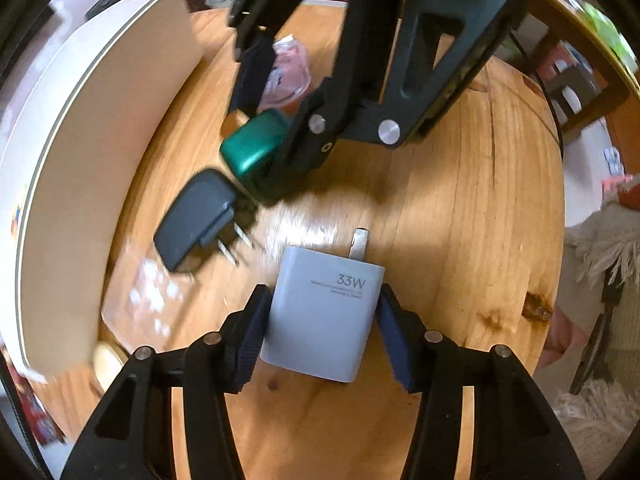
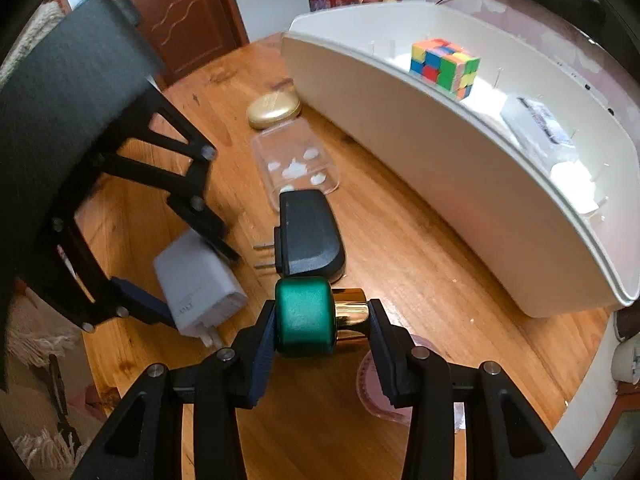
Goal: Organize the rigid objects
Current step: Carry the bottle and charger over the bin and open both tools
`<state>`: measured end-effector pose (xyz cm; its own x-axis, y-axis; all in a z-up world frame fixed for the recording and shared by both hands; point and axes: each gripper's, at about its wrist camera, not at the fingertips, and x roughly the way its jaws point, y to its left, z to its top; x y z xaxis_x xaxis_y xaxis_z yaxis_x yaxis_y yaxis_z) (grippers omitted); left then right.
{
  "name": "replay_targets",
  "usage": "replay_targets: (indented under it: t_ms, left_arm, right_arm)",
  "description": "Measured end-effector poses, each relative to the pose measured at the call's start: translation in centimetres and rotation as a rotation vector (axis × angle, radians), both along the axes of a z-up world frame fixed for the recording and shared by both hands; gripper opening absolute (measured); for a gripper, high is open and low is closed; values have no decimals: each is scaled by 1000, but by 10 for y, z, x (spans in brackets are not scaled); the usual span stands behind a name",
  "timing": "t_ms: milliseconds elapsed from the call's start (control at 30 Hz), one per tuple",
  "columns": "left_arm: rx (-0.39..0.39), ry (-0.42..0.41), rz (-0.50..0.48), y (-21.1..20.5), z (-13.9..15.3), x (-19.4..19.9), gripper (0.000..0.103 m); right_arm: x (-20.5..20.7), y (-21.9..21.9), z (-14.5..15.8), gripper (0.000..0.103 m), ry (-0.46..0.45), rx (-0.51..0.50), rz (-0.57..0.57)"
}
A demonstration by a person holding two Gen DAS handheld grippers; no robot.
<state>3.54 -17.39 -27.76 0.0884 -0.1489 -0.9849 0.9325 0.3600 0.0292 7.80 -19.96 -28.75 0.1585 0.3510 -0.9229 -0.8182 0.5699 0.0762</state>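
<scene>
Right, "33W" reads clearly on the face of the white charger, with lines of finer print beneath it too small to make out. That charger lies flat on the wooden table, its plug prong pointing away from the camera, and the left gripper has a blue-padded finger on each of its two long sides, pinching it across its width.

Over on the other side, the right gripper holds a green and gold cylinder lying sideways: the green end sits against the left pad, the shiny gold end against the right pad, so the fingers clamp it end to end. No writing shows on it.

Just beyond the cylinder lies a black adapter, its two metal prongs pointing toward the white charger; the two chargers are near each other but apart. Past the adapter sits a clear plastic case with white bits inside, then a gold oval compact.

Along the far side runs a white tray, and in it a multicoloured puzzle cube stands beside a clear packet whose print is unreadable.
</scene>
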Motion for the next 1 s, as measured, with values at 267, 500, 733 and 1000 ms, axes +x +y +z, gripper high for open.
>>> replay_targets:
  t_ms: [267,500,733,1000]
  left_arm:
    - [-50,52,200,45,3,-5,55]
    - [-155,22,442,90,57,0,54]
    - [-223,-48,681,121,126,33,54]
    - [-263,-147,832,123,193,86,54]
  right_arm:
    - [-4,16,-5,43,-13,-47,25]
    - [-10,5,28,43,-12,30,-79]
    - [-12,-10,95,43,-71,145,-206]
    - [6,-6,180,43,-189,252,-280]
